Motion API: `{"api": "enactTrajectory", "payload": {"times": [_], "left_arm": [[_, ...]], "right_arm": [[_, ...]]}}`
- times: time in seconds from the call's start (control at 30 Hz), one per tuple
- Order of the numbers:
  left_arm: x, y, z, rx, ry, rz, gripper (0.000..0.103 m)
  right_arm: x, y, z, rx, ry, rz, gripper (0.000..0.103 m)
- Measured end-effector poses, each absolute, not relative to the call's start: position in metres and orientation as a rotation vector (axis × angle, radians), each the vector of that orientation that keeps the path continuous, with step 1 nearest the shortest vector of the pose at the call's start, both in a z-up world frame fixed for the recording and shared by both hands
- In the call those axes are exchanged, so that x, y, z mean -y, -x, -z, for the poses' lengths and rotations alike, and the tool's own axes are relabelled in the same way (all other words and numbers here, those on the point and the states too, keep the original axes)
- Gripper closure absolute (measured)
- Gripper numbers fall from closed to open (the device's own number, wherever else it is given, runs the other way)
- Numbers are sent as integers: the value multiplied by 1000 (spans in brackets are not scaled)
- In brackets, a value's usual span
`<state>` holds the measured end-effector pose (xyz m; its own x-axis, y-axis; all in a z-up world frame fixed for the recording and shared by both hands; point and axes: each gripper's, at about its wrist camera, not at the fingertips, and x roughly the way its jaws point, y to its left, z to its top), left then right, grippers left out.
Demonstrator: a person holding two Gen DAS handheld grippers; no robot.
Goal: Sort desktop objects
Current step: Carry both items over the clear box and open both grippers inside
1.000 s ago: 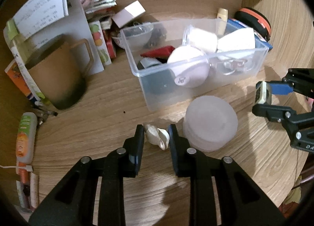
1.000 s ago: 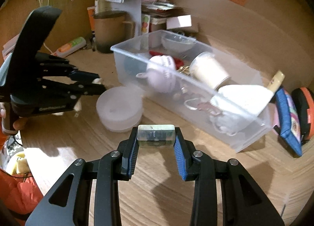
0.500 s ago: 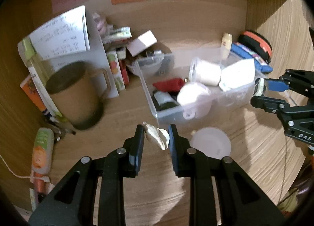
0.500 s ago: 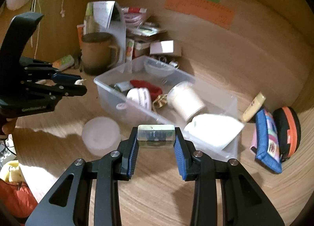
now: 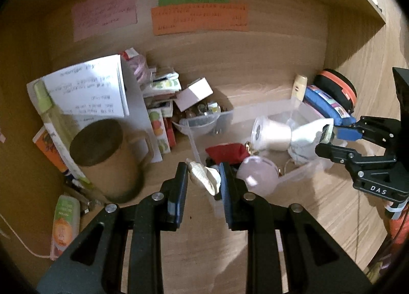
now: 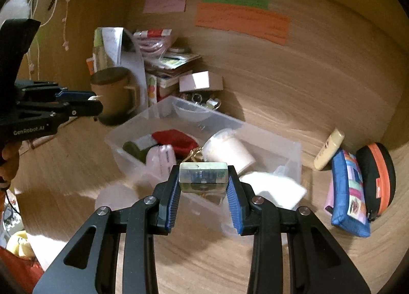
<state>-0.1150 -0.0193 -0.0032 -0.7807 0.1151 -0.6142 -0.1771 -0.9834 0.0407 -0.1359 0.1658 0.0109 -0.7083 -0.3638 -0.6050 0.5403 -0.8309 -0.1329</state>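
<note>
Above the counter, both tools have risen: the left tool grips a seashell, the right tool a small block. Both items now hang near the clear bin, likely ready to drop in.

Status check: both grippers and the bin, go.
Left gripper shut on seashell, short of clear bin. Right gripper shut on small clear block, over the bin's near wall. Nothing blocking.

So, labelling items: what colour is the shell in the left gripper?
Creamy white shell, best in the left wrist view.
</note>
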Motion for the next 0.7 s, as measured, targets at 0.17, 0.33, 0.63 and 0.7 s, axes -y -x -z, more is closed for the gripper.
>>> {"api": "enactTrajectory", "payload": {"times": [0.17, 0.33, 0.63, 0.7], "left_arm": [[12, 129, -1, -136, 954, -2800, 79], [5, 149, 4, -120, 985, -2777, 79], [-12, 181, 26, -134, 1072, -2729, 79], [-12, 186, 29, -110, 1080, -2722, 79]], "right_arm": [[-165, 152, -15, -400, -781, 2490, 72], [-162, 173, -7, -383, -821, 2476, 72], [-165, 191, 18, -346, -908, 2432, 72], [-168, 192, 19, -341, -906, 2434, 72]]}}
